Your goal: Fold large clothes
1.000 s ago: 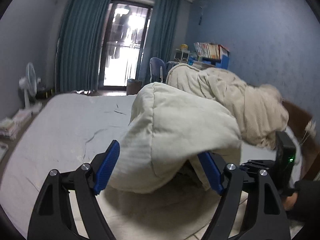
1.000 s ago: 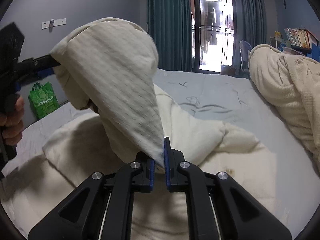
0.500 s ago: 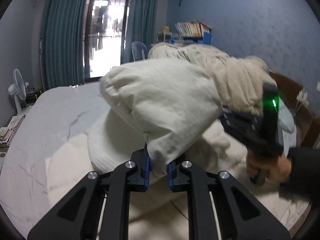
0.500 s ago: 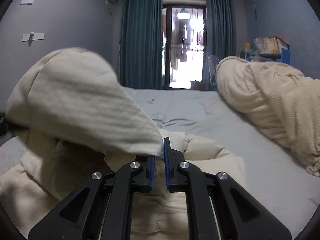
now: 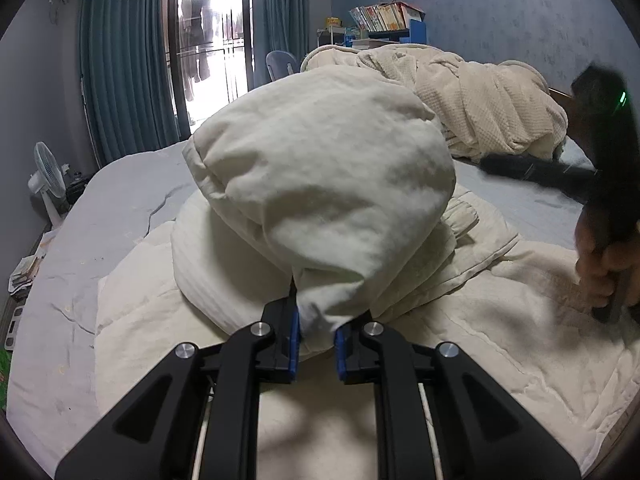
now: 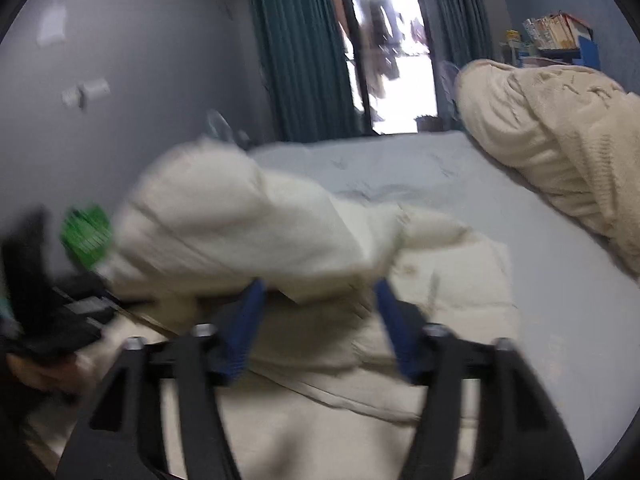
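A large cream padded garment (image 5: 320, 184) lies spread on the bed, with one puffy part lifted. My left gripper (image 5: 316, 332) is shut on a bunched fold of that part and holds it above the rest. In the right wrist view the garment (image 6: 224, 232) is blurred. My right gripper (image 6: 316, 328) is open, its blue pads (image 6: 244, 332) apart just below the fabric's edge, holding nothing. The right gripper also shows blurred at the right edge of the left wrist view (image 5: 600, 168), held in a hand.
A grey bed sheet (image 5: 120, 208) covers the mattress. A heap of cream blankets (image 5: 480, 100) lies at the bed's far right. A white fan (image 5: 48, 176) stands left of the bed. Teal curtains and a balcony door are behind. A green bag (image 6: 86, 232) sits by the left wall.
My left gripper closed on the garment's fold a half second ago and still holds it. My right gripper has opened and let go of the fabric, and is moving fast.
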A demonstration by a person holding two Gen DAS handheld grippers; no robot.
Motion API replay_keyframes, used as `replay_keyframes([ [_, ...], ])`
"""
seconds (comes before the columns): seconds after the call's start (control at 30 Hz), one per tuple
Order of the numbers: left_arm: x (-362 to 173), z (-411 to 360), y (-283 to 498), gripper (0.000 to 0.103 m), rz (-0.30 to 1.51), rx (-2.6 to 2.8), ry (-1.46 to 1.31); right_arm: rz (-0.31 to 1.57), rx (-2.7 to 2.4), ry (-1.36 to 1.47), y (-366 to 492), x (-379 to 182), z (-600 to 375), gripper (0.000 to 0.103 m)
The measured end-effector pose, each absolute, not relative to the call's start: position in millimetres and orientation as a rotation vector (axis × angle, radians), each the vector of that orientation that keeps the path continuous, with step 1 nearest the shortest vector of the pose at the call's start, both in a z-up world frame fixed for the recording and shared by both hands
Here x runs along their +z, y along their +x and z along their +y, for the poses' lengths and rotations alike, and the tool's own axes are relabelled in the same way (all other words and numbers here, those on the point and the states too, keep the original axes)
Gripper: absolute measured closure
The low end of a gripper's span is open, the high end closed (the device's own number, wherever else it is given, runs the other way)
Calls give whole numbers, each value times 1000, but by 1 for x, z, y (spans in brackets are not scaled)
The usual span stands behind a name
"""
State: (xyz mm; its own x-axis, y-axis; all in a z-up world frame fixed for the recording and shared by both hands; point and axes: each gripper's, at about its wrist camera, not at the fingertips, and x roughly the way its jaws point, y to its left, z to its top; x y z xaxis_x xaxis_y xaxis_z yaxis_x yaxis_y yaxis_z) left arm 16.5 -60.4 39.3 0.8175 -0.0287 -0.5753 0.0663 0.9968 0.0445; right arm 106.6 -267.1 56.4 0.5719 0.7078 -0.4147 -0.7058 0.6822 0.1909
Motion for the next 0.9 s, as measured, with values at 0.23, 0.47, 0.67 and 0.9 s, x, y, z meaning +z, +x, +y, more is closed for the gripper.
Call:
replay_keyframes([
  [0.23, 40, -63, 16, 93, 624, -44, 71, 709, 904, 244, 165, 68, -240, 35],
  [0.47, 23, -65, 18, 93, 715, -23, 73, 840, 830, 168, 170, 24, -223, 102],
  [0.67, 5, -76, 20, 93, 816, -40, 122, 901, 788, 89, 157, -27, -221, 102],
  [0.9, 28, -61, -3, 87, 780, -68, 30, 860, 836, 152, 154, -26, -233, 100],
])
